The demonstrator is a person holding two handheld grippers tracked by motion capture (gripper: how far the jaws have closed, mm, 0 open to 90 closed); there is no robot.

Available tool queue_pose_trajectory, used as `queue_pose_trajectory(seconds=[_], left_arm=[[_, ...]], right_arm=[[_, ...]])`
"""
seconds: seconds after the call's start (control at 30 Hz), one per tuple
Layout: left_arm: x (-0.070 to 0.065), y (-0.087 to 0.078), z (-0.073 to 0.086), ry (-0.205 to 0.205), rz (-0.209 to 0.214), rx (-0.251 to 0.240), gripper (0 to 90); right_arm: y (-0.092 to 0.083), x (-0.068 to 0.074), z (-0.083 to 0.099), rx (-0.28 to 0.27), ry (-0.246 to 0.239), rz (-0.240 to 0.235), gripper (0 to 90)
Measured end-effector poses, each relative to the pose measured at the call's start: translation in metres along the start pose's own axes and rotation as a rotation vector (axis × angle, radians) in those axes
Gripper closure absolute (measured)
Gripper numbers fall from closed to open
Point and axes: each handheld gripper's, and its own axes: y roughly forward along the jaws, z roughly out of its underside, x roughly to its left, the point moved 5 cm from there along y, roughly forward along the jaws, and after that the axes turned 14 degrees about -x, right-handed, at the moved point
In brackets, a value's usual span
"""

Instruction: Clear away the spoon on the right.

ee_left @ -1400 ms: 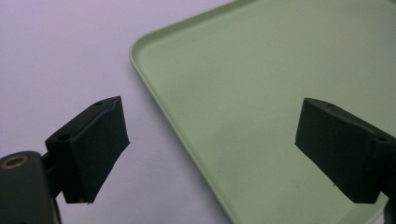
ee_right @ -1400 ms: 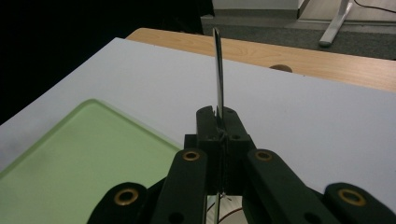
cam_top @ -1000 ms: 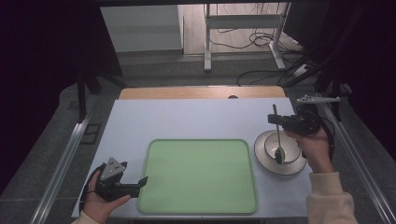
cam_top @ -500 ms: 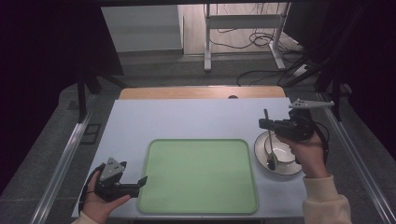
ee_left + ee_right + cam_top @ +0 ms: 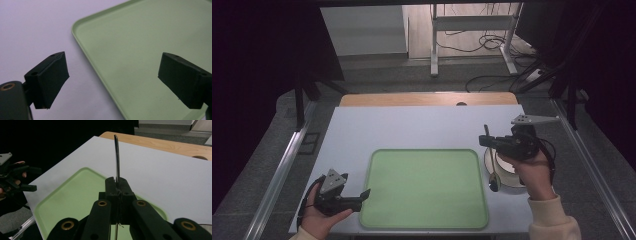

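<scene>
A metal spoon (image 5: 493,165) hangs from my right gripper (image 5: 484,141), which is shut on its handle, bowl end down and handle tip up. The spoon's bowl is over the left rim of a white plate (image 5: 508,184) at the table's right. In the right gripper view the handle (image 5: 116,157) stands up between the closed jaws of the right gripper (image 5: 117,182), with the green tray (image 5: 75,197) beyond. The green tray (image 5: 424,187) lies bare in the middle. My left gripper (image 5: 362,196) stands open at the tray's front left corner, and in its own view the left gripper (image 5: 113,80) straddles the tray's edge (image 5: 82,42).
The white table (image 5: 412,125) has bare room behind the tray. A wooden board (image 5: 427,99) runs along its far edge. Metal rails (image 5: 282,170) flank both sides. Cables lie on the floor beyond.
My right gripper has carried the spoon left and toward me, from over the plate's middle to its left rim beside the tray. The left gripper has stayed put.
</scene>
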Motion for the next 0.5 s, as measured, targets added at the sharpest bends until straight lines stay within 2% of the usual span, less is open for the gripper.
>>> queue_pose_trajectory(seconds=[0.27,0.5], left_arm=[[0.0,0.0,0.0,-0.004,-0.003,-0.003,9.1],[-0.001,0.0,0.0,-0.003,-0.003,-0.003,9.1]], right_arm=[[0.003,0.014,0.004,0.006,-0.004,-0.002,88.1],[0.012,0.025,0.011,0.032,-0.005,-0.002,88.1]])
